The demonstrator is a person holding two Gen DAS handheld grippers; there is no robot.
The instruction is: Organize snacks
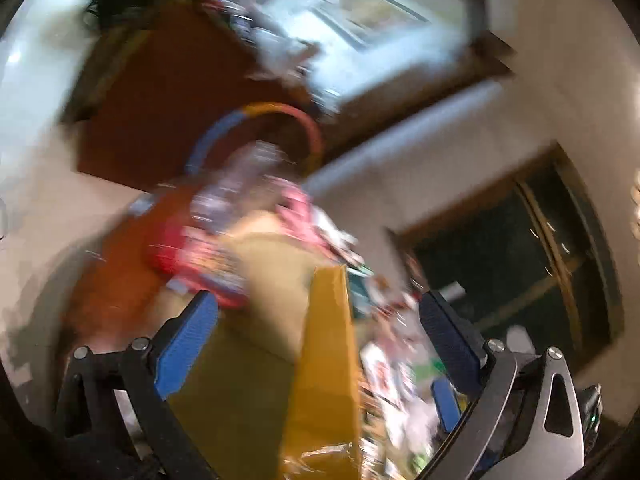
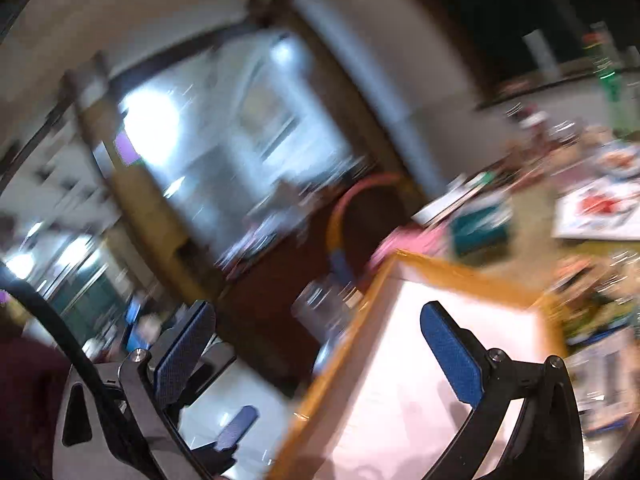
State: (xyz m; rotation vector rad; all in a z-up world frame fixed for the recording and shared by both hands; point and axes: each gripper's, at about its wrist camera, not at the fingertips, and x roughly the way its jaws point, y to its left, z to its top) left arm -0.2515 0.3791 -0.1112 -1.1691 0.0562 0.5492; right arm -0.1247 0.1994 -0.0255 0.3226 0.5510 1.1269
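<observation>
Both views are heavily blurred by motion. In the left wrist view my left gripper (image 1: 316, 316) is open, its blue pads either side of a brown cardboard box (image 1: 264, 280) with a yellow-taped flap (image 1: 328, 352). Red and pink snack packets (image 1: 208, 248) lie piled at the box's far side. In the right wrist view my right gripper (image 2: 316, 320) is open and empty above the box's pale inner surface (image 2: 400, 380), edged with orange-brown tape (image 2: 460, 272). Pink packets (image 2: 404, 240) lie just beyond it.
A basket with a blue, yellow and red hoop handle (image 1: 280, 110) stands behind the snacks, and its handle also shows in the right wrist view (image 2: 340, 220). More packets and papers (image 2: 600, 208) clutter the table to the right. A green bottle (image 2: 612, 88) stands far right.
</observation>
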